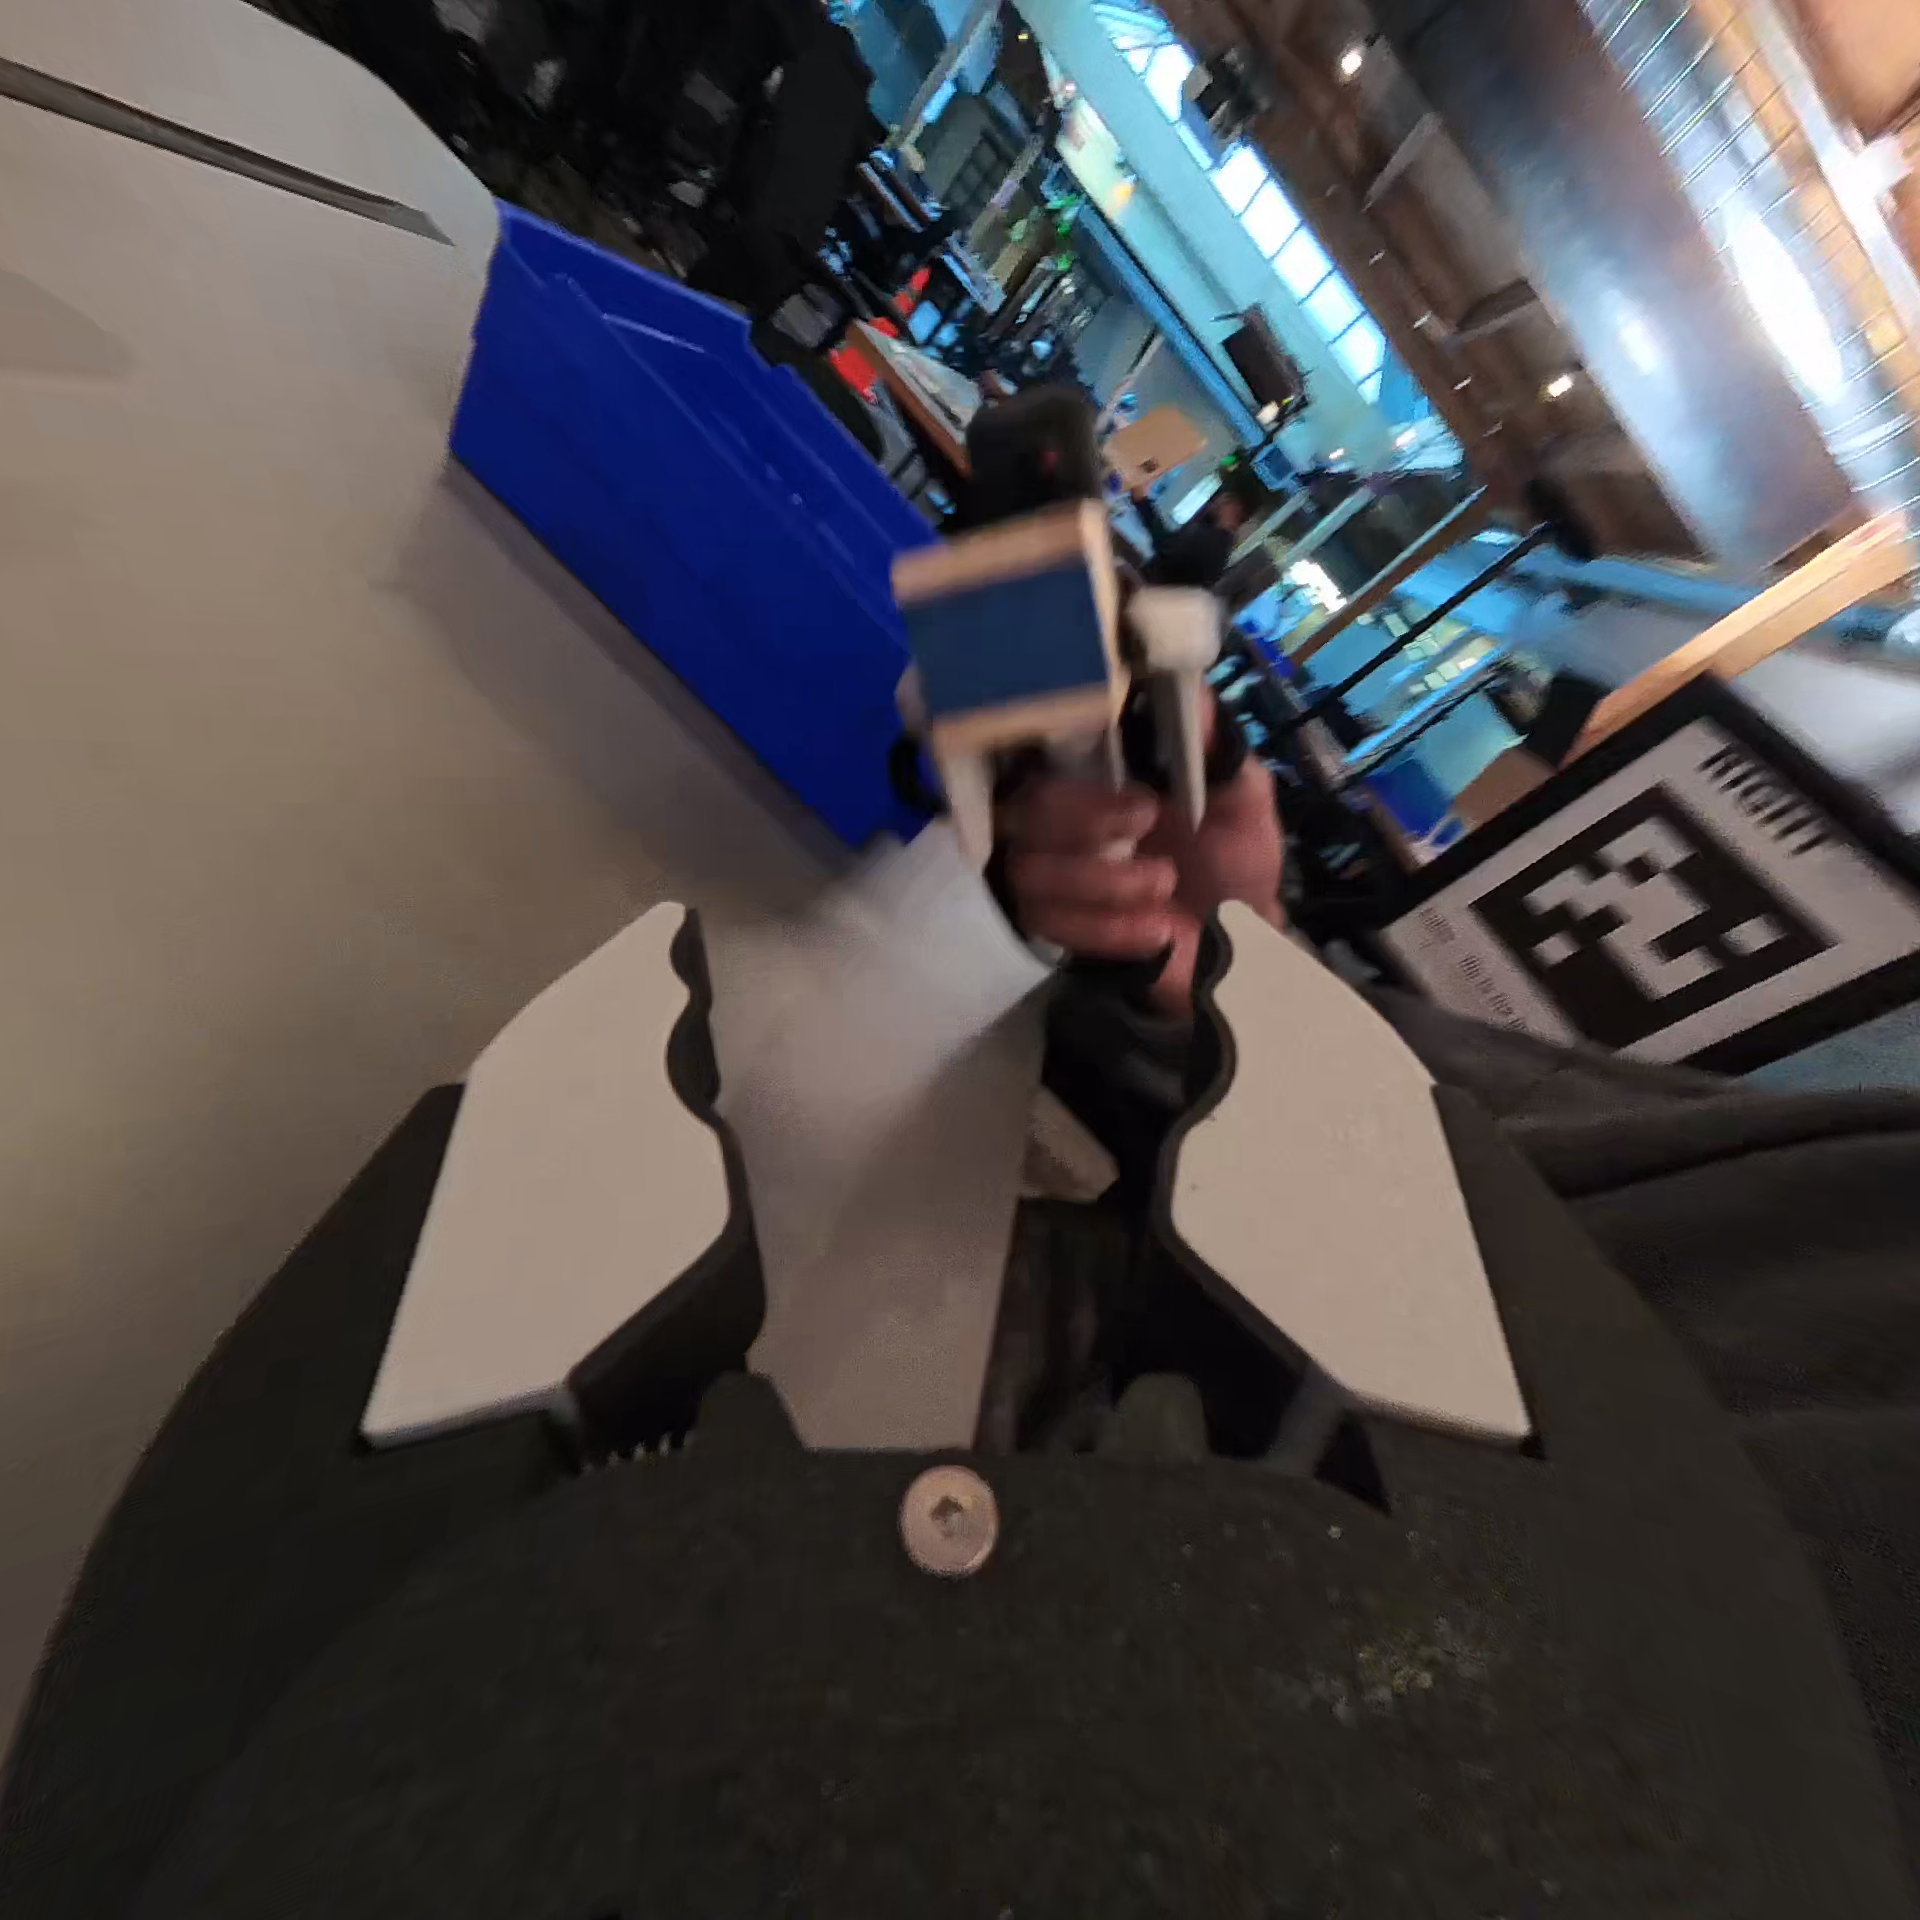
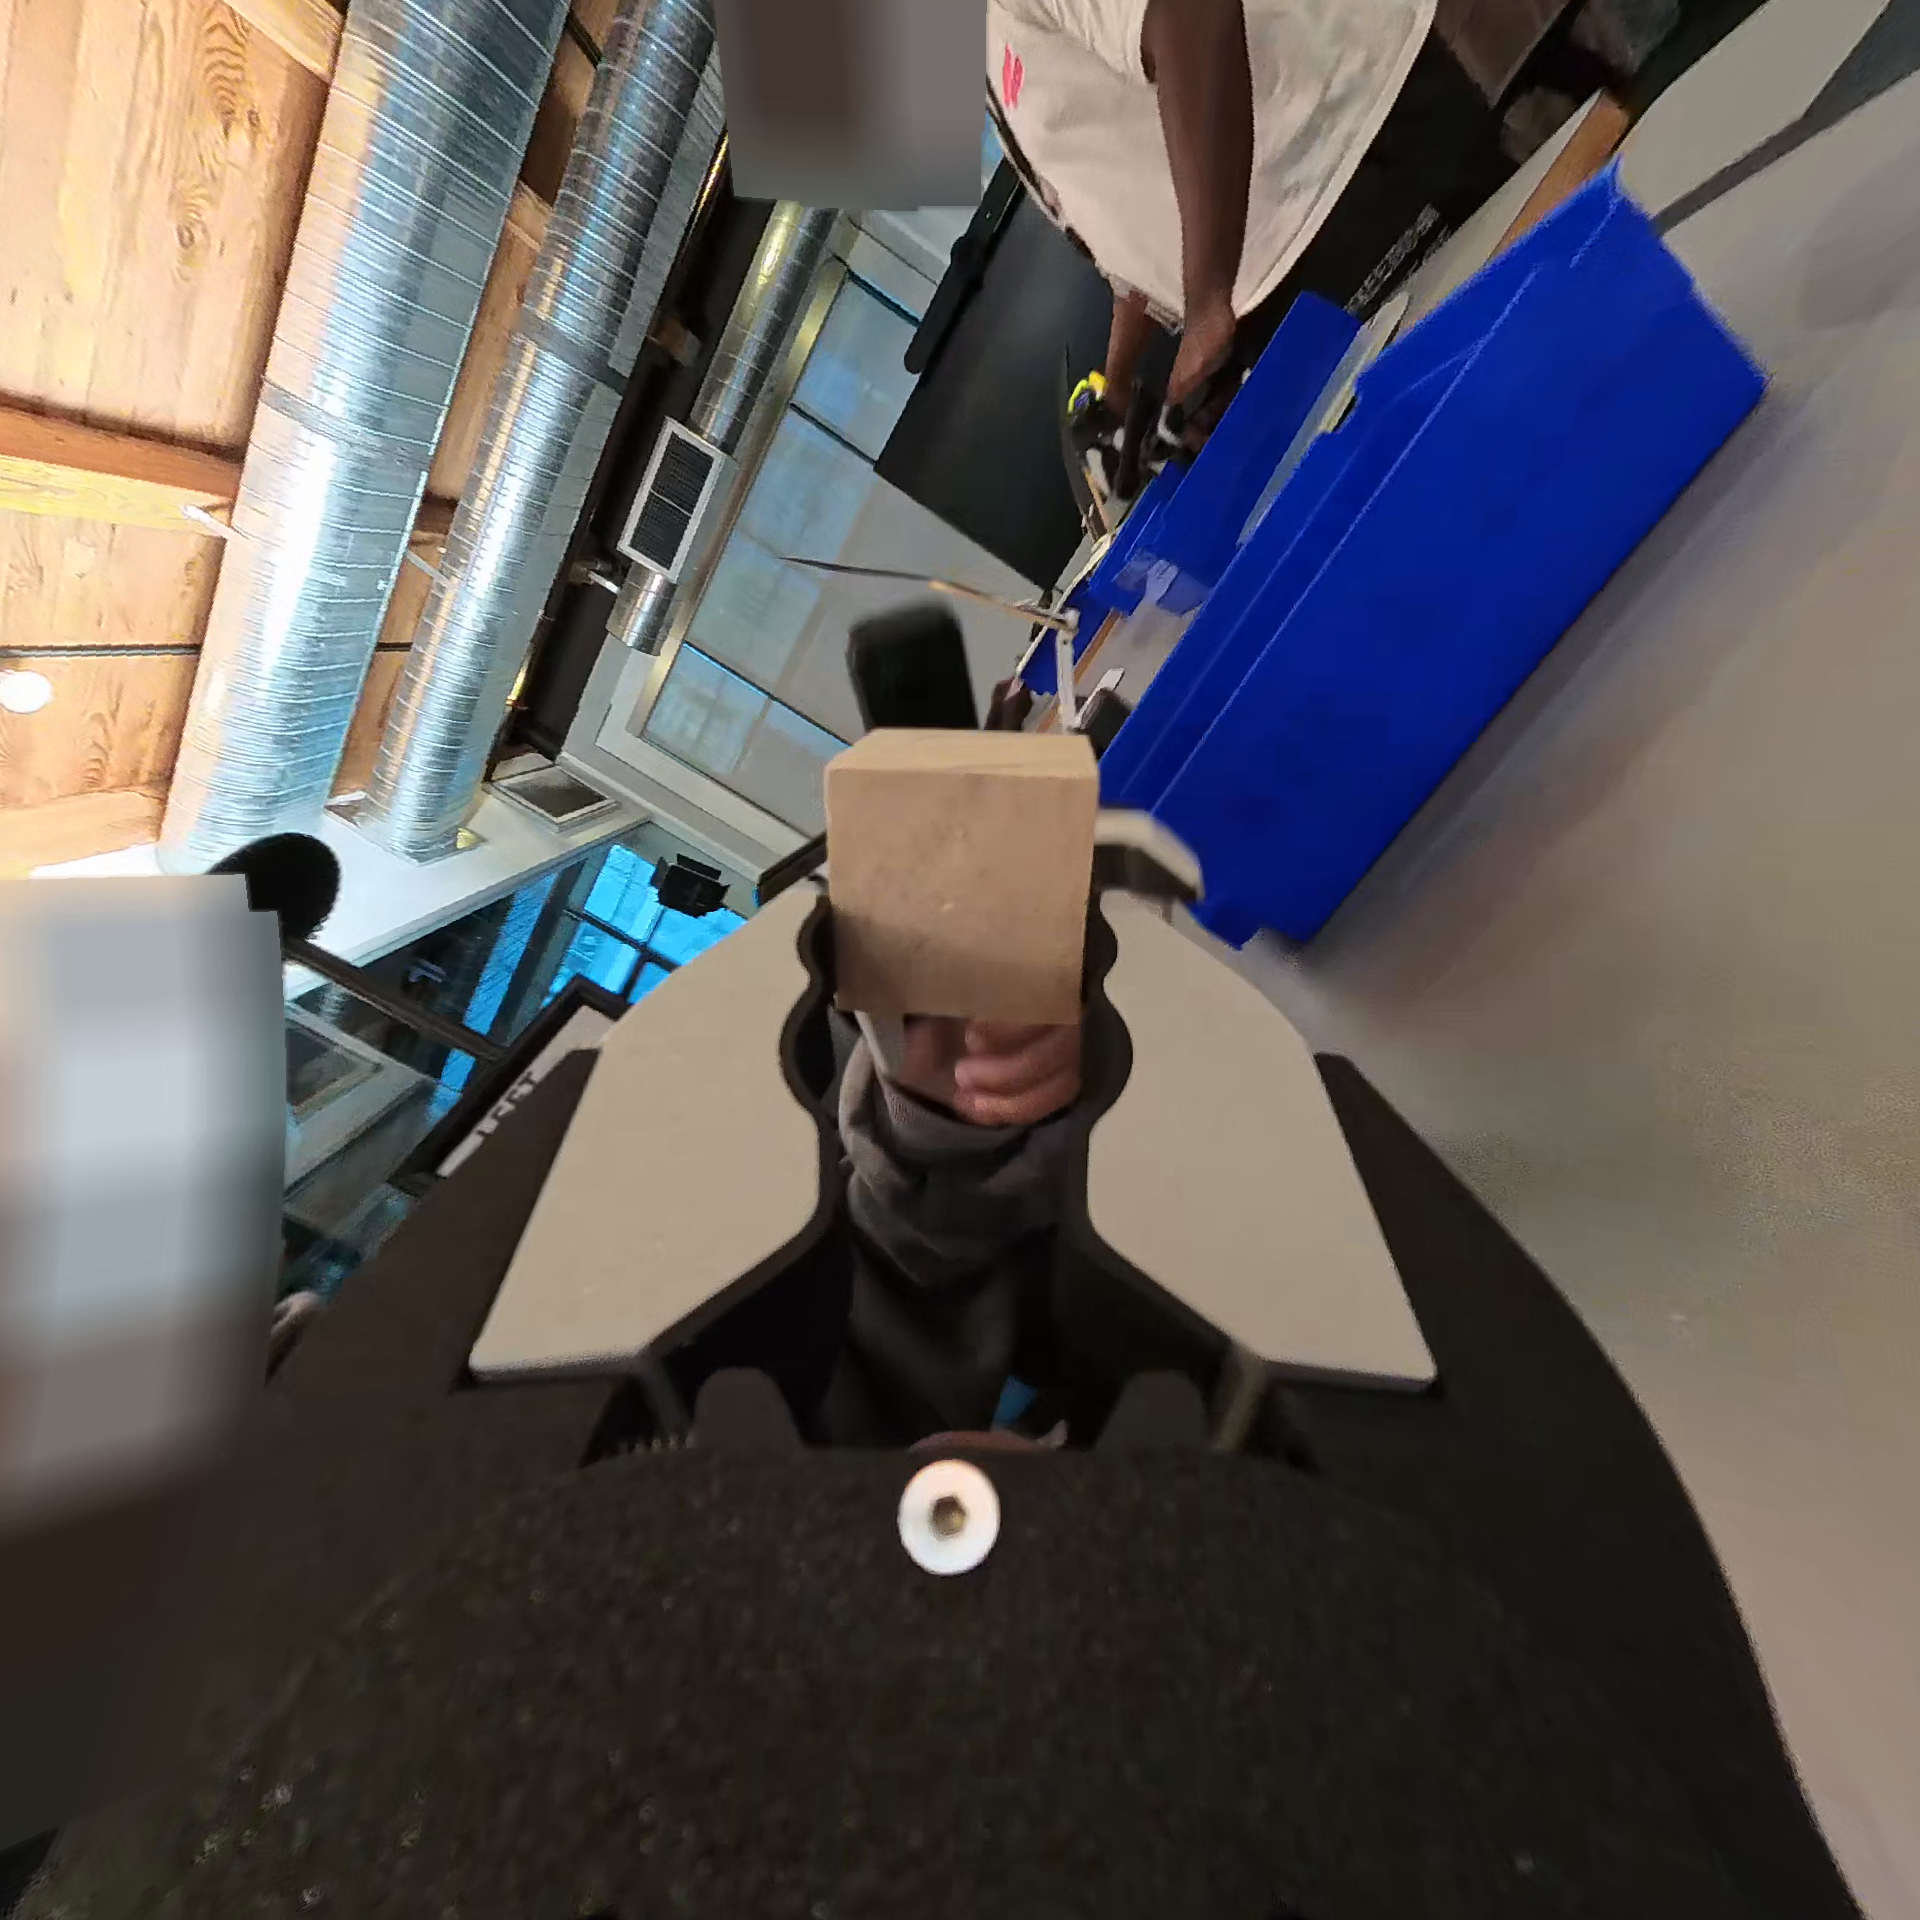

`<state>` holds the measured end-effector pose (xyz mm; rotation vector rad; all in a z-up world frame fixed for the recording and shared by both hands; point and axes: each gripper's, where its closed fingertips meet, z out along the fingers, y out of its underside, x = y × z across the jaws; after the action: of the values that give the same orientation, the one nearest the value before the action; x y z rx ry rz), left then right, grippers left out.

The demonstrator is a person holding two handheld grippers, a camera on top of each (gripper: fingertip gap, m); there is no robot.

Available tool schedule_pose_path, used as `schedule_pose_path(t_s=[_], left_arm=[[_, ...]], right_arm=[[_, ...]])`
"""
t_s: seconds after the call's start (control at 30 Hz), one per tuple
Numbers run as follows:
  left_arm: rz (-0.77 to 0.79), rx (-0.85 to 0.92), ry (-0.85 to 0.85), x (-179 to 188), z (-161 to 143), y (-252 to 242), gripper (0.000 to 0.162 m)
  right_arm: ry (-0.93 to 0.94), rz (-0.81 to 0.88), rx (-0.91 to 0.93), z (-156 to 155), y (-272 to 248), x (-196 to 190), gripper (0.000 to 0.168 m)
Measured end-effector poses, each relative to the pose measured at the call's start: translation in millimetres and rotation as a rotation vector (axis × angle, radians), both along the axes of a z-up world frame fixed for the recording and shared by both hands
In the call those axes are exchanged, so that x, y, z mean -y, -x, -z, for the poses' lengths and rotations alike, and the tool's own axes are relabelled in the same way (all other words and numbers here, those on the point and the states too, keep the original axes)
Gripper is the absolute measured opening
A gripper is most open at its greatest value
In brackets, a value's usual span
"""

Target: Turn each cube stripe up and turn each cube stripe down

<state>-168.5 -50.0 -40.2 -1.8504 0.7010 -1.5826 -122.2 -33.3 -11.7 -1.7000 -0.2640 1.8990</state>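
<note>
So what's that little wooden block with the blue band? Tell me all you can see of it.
The cube looks like pale, unpainted wood, with a wide blue stripe across one face, bordered by bare wood. It is held in the air, slightly tilted, clamped between the fingertips of the right hand-held gripper. In the right wrist view it shows only a plain tan face. The striped face points toward the left hand-held gripper, which is open and not touching it. Behind it are blue bins on a grey table.

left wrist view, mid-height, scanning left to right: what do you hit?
Grey table → blue bin → cube, blue stripe facing this camera, held in the right tool → black-and-white marker board.
</note>
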Motion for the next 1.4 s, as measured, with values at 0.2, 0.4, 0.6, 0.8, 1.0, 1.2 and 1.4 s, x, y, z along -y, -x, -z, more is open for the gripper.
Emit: schedule_pose_path(t_s=[0.2, 0.4, 0.6, 0.8, 1.0, 1.2, 1.4], left_arm=[[0.037, -0.108, -0.098, 57, 58, 19, 0.076], [0.082, -0.066, -0.069, 58, 50, 14, 0.074], [0.143, -0.117, -0.089, 74, 59, 2, 0.074], [0.163, -0.169, -0.129, 80, 65, -1, 0.074], [0.166, -0.158, -0.093, 77, 66, 1, 0.075], [0.101, -0.225, -0.140, 67, 71, 9, 0.074], [0.077, -0.291, -0.176, 64, 62, 24, 0.075]], right_arm=[[-0.263, 0.321, 0.285, -44, -104, -34, 0.045], [-0.134, 0.637, 1.119, 25, -265, -61, 0.045], [0.178, 0.463, 1.426, 127, -298, -74, 0.046], [0.256, 0.375, 1.565, 160, -297, -90, 0.045], [0.118, 0.477, 1.530, 124, -302, -92, 0.079], [-0.514, 0.676, 0.901, -39, -211, -49, 0.060], [-0.634, 0.215, 0.520, 48, -35, 66, 0.052]])
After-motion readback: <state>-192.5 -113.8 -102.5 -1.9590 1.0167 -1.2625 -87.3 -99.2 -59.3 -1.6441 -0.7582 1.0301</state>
